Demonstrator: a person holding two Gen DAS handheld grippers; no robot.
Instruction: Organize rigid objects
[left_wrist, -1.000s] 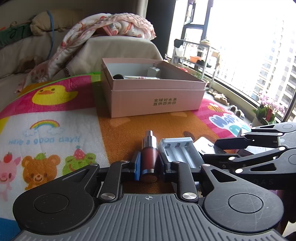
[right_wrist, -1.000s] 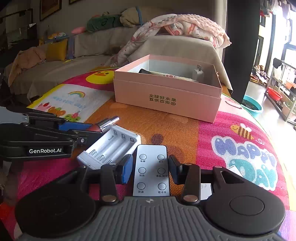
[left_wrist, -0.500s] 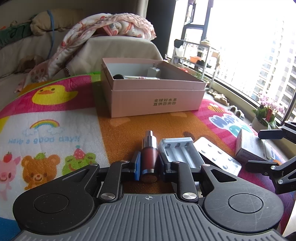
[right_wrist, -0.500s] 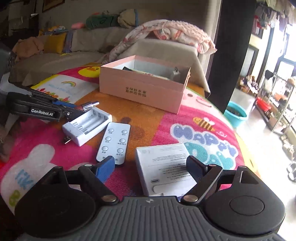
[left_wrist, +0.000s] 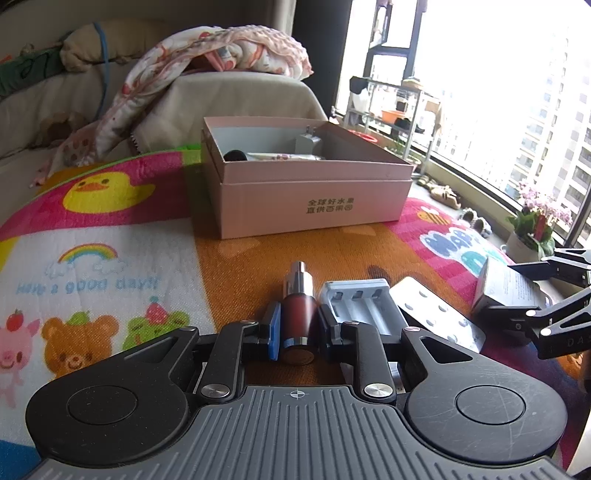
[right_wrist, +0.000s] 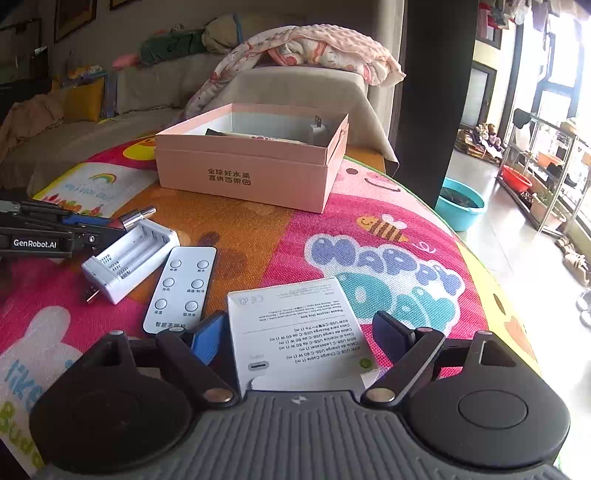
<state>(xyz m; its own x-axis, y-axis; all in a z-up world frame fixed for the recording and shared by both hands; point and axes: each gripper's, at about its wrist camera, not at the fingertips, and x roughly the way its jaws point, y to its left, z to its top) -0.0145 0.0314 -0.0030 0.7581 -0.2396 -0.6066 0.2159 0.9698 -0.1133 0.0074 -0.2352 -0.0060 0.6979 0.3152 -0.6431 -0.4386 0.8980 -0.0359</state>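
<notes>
Red bottle (left_wrist: 297, 314) flat beside charger (left_wrist: 364, 304)

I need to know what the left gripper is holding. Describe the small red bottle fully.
The small red bottle is a short dark-red cylinder with a silver metal collar and a narrow spray nozzle, uncapped. It lies on its side on the orange part of the play mat, nozzle towards the pink box, clamped between the left gripper fingers. The white battery charger lies just beside it.
</notes>
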